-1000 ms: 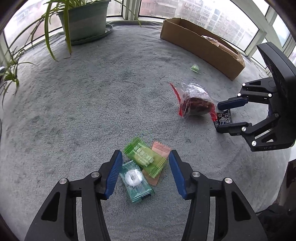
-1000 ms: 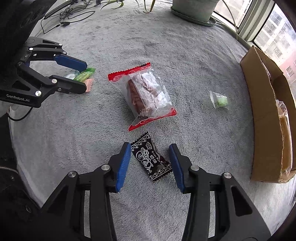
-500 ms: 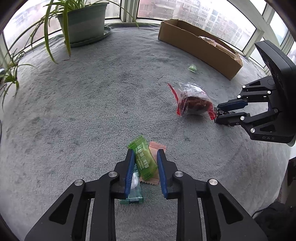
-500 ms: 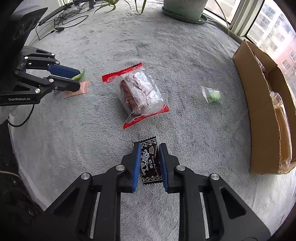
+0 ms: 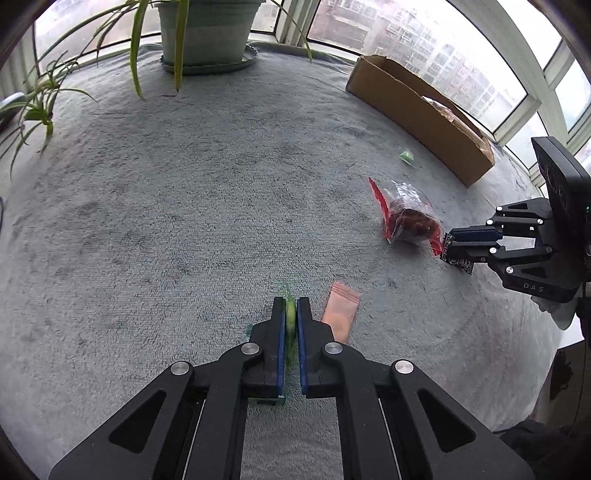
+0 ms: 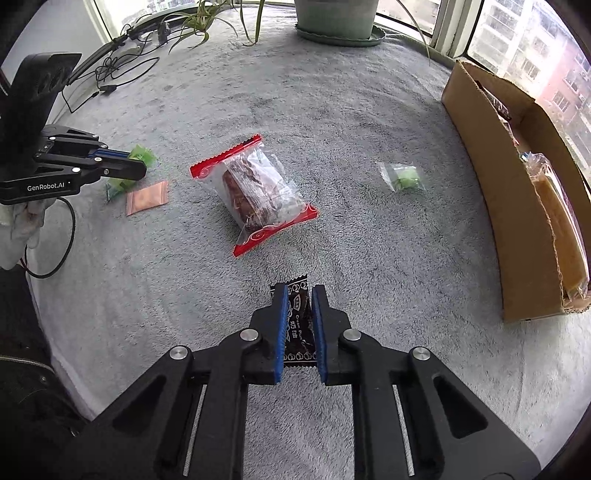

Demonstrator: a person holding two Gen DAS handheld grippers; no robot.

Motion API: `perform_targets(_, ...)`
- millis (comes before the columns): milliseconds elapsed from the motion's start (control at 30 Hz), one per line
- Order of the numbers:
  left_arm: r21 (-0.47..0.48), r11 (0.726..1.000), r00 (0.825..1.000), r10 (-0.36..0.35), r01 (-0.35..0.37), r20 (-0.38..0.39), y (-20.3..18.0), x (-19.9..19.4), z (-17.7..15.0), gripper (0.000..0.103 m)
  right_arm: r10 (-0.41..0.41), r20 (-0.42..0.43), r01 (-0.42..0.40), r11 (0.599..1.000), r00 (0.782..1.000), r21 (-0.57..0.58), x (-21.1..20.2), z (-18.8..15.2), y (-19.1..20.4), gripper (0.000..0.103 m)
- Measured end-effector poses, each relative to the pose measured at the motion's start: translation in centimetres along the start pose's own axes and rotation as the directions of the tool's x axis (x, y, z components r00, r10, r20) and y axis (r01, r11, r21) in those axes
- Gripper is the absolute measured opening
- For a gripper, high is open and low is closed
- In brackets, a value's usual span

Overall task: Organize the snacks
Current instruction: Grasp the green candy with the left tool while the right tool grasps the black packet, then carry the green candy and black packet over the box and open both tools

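Right wrist view: five snack packets, one cardboard box (image 6: 517, 206).

Most of the green packet (image 5: 291, 318) is hidden between the left tongs (image 5: 291, 308), its protruding tip blurred. The pink sachet (image 5: 340, 312) alongside is motion-smeared. The plant pot (image 5: 205, 31) is cropped by the top edge, and print on the black wrapper (image 6: 298, 325) is partly covered.

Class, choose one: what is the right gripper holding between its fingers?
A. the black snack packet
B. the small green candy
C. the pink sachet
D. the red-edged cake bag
A: the right gripper is closed on the black snack packet, whose wrapper shows between the blue fingers.
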State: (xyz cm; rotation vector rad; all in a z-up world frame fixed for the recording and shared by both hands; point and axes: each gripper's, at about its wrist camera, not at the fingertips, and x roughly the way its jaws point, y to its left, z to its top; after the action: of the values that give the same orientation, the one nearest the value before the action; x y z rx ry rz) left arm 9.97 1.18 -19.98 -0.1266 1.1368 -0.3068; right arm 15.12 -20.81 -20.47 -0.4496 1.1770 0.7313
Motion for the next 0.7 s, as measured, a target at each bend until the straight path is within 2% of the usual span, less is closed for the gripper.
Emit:
perform_targets(167,0.000,1.000,1.000,0.005,-0.005,0.009,0.1,-0.4,0.1,0.004,0.003,0.016,-0.004,1.000,1.000,0.024,-0.4,-0.3,-0.5,0.011)
perform_targets(433,-0.025,1.000,0.999,0.000,0.001,0.036,0.5,-1.5,0.5,0.004,-0.002,0.125,-0.014,0.992,0.992,0.127,-3.5,-0.6,-2.2,0.007)
perform_targets(700,-0.008,1.000,0.997,-0.012,0.013,0.078,-0.2,-2.8,2.4,0.004,-0.053,0.239,0.003,0.979,0.970,0.203,-7.7,-0.4,-4.2,0.007)
